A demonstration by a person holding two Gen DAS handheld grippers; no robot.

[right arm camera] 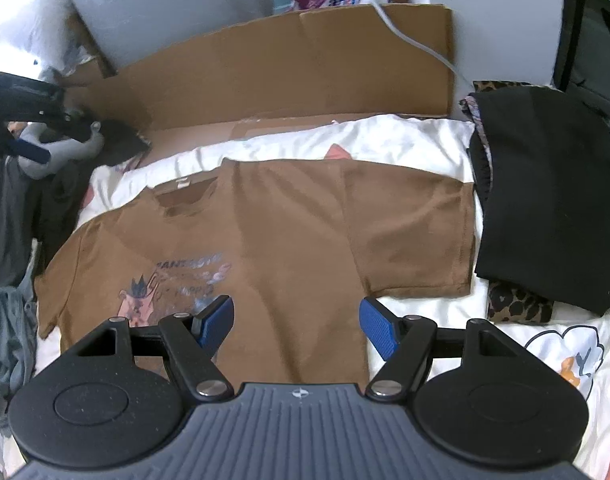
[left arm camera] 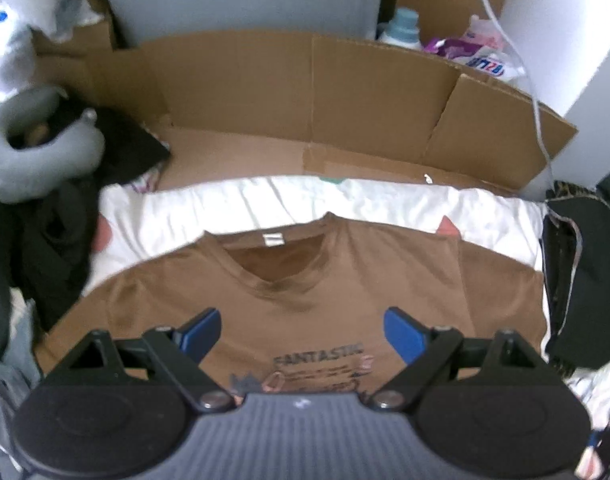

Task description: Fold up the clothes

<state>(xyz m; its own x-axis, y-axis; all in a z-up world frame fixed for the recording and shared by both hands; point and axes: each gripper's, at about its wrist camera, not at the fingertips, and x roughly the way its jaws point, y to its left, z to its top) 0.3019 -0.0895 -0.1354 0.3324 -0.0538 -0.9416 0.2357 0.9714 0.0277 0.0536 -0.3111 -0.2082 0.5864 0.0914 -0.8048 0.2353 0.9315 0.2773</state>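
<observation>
A brown t-shirt point(left arm camera: 305, 280) with a "FANTASTIC" print lies flat, front up, on a white bedsheet point(left arm camera: 385, 200), collar toward the far side. It also shows in the right wrist view point(right arm camera: 285, 220), with its right sleeve point(right arm camera: 417, 232) spread out. My left gripper point(left arm camera: 303, 330) is open and empty, above the shirt's chest. My right gripper point(right arm camera: 297, 326) is open and empty, above the shirt's lower right part. The left gripper point(right arm camera: 25, 136) shows at the far left of the right wrist view.
A folded black garment point(right arm camera: 545, 200) lies on a leopard-print cloth point(right arm camera: 517, 304) right of the shirt. A dark clothes pile point(left arm camera: 57, 240) and a grey neck pillow point(left arm camera: 33, 148) are at the left. Flattened cardboard point(left arm camera: 305, 100) stands behind the bed. A white cable point(right arm camera: 405, 32) hangs across it.
</observation>
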